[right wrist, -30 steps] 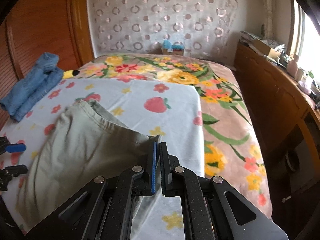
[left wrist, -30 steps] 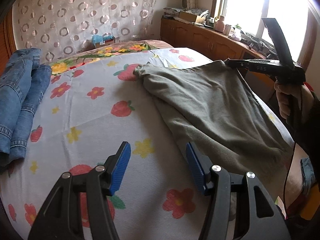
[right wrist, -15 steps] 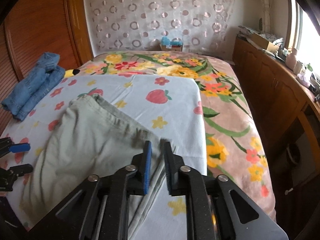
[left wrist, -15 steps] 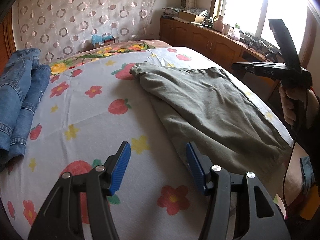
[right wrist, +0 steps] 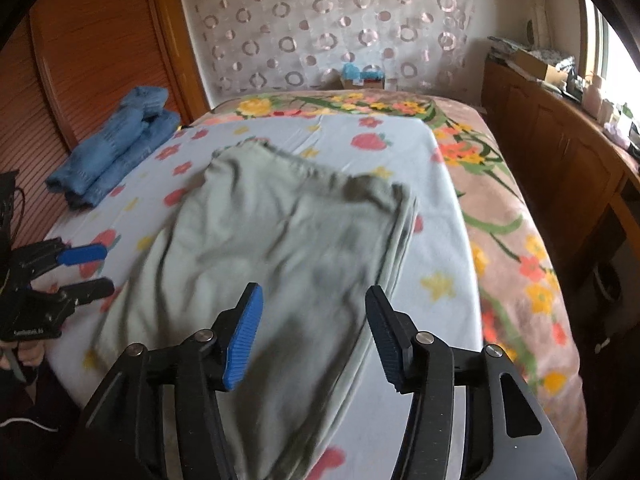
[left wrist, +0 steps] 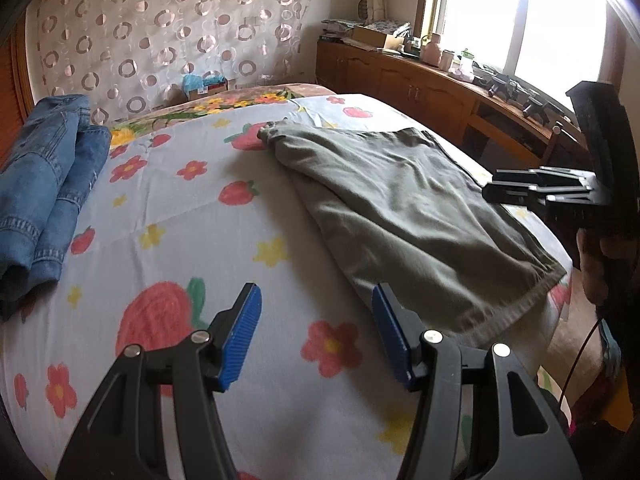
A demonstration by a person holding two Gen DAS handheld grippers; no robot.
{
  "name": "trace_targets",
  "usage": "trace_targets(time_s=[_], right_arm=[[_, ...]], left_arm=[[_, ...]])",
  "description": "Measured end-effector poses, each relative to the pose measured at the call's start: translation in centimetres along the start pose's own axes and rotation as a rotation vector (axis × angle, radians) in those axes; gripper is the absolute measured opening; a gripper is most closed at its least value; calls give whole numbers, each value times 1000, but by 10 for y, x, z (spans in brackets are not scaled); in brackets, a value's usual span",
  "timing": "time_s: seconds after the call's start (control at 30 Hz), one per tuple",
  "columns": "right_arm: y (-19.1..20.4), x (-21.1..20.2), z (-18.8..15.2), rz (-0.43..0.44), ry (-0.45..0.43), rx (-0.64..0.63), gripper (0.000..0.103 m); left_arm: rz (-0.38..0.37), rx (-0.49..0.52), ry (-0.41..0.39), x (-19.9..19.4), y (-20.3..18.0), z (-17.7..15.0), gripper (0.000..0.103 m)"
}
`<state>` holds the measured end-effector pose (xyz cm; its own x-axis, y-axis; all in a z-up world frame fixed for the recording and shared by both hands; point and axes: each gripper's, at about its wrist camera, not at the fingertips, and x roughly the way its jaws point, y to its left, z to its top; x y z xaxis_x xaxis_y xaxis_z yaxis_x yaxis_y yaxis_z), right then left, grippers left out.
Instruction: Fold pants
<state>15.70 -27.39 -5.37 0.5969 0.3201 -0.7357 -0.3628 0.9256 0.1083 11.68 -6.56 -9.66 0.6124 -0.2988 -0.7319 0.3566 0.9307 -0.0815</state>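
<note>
Two folded pants on bed

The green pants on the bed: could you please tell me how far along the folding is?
Done: the green pants lie folded over on the flowered sheet. In hand: nothing; the right gripper has just been opening its jaws, empty, and the left gripper is open too. Left: probably another fold, then stacking by the folded jeans.

Bare sheet between jeans and pants.
</note>
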Motion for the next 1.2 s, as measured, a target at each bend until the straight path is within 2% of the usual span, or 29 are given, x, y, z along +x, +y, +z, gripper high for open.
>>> trace_targets(time_s=[0.6,0.8,0.97,1.2], right_arm=[[13,-10,-50,-60,25,18,58],[15,-13,-55,-66,7,17,60],[20,-11,-59,-96,-19,-9,61],[18,-12,-61,-89,-37,3,62]], left_arm=[[-60,15,-27,-33,-22,-31,57],[-104,50,-23,-32,-32,-32,47],[-134,65,3,-20,-39,-32,32],[-146,76,25,-9,-45,-32,30]])
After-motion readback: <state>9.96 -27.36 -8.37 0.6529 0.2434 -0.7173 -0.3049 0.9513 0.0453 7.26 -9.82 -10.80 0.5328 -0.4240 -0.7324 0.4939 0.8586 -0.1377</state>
